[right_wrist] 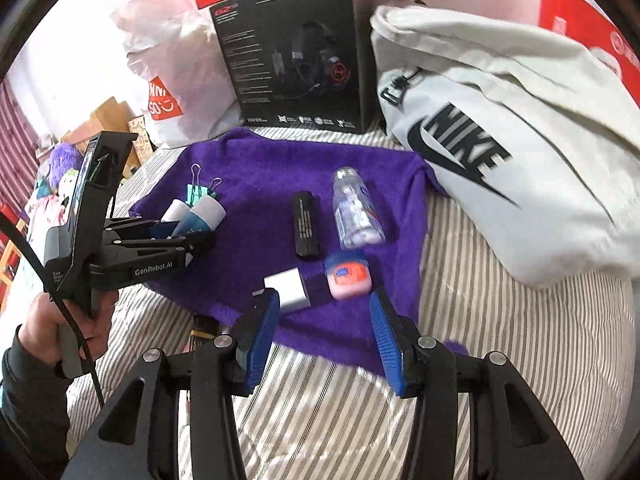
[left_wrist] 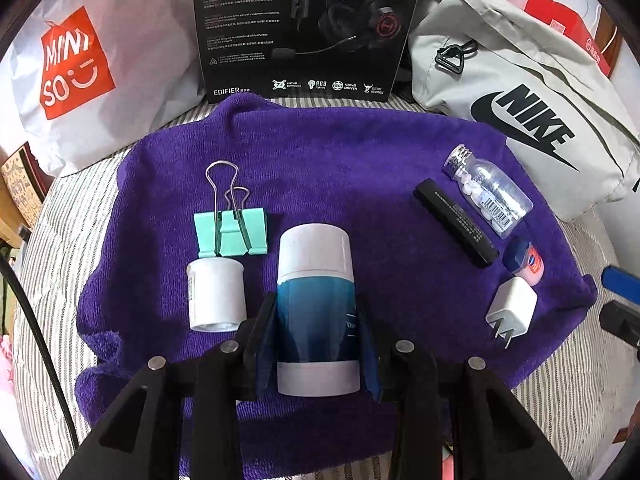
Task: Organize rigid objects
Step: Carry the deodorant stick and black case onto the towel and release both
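Note:
A purple towel (left_wrist: 320, 152) holds the objects. My left gripper (left_wrist: 315, 308) is shut on a blue-and-white lotion bottle (left_wrist: 316, 280), its pads pressing both sides. Beside the bottle lie a small white jar (left_wrist: 216, 292) and a mint binder clip (left_wrist: 230, 232). On the right side of the towel are a black stick (left_wrist: 456, 224), a clear pill bottle (left_wrist: 488, 192), a small pink-lidded jar (left_wrist: 524, 262) and a white charger (left_wrist: 512, 308). My right gripper (right_wrist: 324, 300) is open and empty above the towel's near edge, just short of the charger (right_wrist: 290, 288) and the small jar (right_wrist: 348, 276).
A black headset box (left_wrist: 304, 28) stands behind the towel. A grey Nike bag (left_wrist: 520, 92) lies at the right and a white Miniso bag (left_wrist: 80, 72) at the left. The towel lies on striped bedding (right_wrist: 500, 360). A hand (right_wrist: 80, 320) holds the left gripper (right_wrist: 180, 236).

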Motion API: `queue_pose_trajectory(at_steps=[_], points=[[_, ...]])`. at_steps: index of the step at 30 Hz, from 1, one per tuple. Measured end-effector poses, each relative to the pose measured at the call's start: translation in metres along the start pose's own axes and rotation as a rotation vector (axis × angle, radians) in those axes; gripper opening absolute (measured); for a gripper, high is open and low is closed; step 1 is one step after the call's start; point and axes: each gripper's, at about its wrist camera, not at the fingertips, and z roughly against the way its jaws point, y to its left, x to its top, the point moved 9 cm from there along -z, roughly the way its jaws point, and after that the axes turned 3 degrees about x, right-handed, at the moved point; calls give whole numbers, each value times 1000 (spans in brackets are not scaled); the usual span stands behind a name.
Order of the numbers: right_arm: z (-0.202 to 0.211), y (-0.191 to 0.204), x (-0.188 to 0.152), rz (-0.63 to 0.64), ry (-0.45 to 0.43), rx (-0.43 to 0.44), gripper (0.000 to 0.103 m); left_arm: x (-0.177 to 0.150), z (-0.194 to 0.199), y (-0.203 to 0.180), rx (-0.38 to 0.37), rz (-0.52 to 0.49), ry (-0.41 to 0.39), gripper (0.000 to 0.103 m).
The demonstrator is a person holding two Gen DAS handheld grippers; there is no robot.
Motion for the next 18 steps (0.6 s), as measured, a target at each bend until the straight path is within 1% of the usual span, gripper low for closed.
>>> queue_pose_trajectory(at_steps=[5, 8, 12, 14, 18], points=[[3, -9, -16, -38, 16, 2, 47, -8, 2, -6, 9, -34, 11, 49], [8, -14, -28, -57, 23, -1, 47, -15, 5, -7, 20, -44, 18, 53], [20, -18, -43, -83, 20, -8, 47, -21, 11, 1, -4, 13, 14, 53], [27, -18, -52, -94, 19, -7, 47, -25, 25, 4, 3, 38, -1, 53], [42, -17, -66, -97, 8, -21, 47, -38, 62, -5, 8, 32, -53, 53]])
